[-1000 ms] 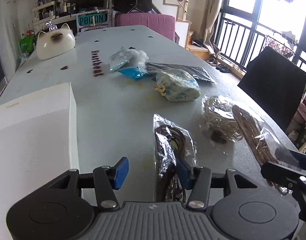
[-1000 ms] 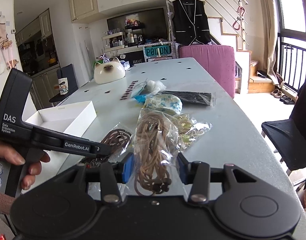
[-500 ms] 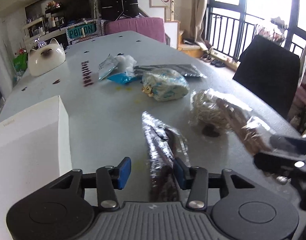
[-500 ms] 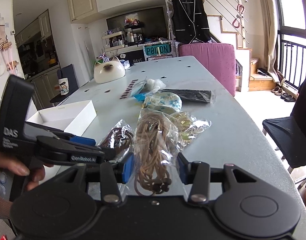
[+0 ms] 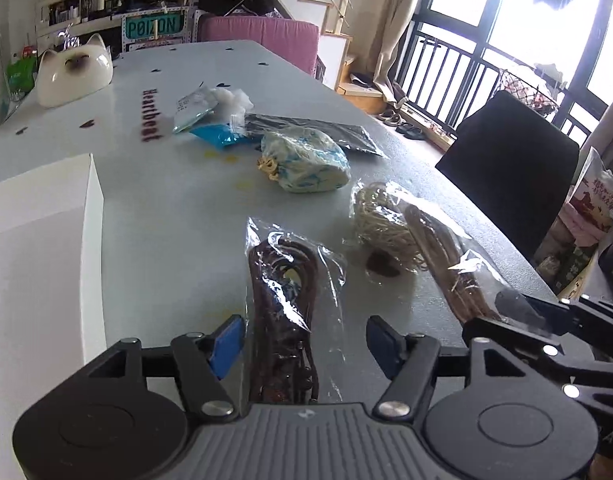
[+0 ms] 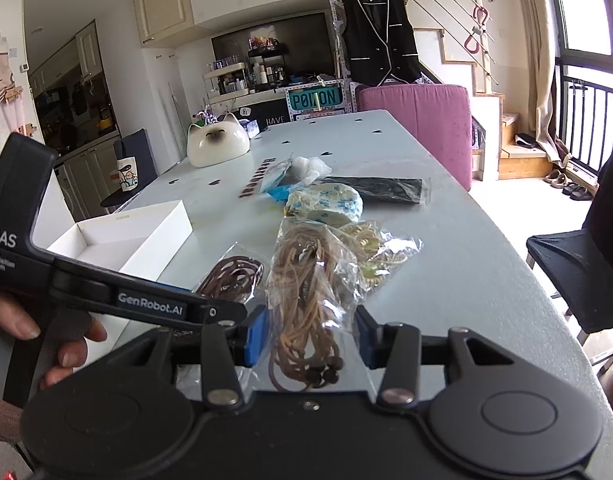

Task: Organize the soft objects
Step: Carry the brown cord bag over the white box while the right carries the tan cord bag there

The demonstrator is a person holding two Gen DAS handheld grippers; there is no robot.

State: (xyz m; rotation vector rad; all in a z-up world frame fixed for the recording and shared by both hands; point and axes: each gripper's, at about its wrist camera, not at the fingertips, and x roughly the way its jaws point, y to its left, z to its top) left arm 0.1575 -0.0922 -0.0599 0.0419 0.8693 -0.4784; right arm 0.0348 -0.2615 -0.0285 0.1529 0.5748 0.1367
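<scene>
A clear bag of dark brown cord (image 5: 286, 292) lies on the table between the open fingers of my left gripper (image 5: 304, 340); it also shows in the right wrist view (image 6: 232, 276). A clear bag of tan cord (image 6: 306, 280) lies between the open fingers of my right gripper (image 6: 310, 338), and shows in the left wrist view (image 5: 446, 264). Behind it are a bag of pale yellow cord (image 5: 380, 220), a blue-patterned soft pouch (image 5: 306, 160), a black packet (image 5: 318, 130) and small bags with white and blue contents (image 5: 214, 108).
An open white box (image 6: 126, 232) stands on the table left of the bags, its side showing in the left wrist view (image 5: 38, 232). A white cat-shaped holder (image 5: 72, 72) sits far back left. A black chair (image 5: 514, 168) stands at the table's right edge.
My left gripper has opened wider and its view has shifted, with the brown cord bag now lying centred between its fingers. The right gripper has stayed about the tan cord bag.
</scene>
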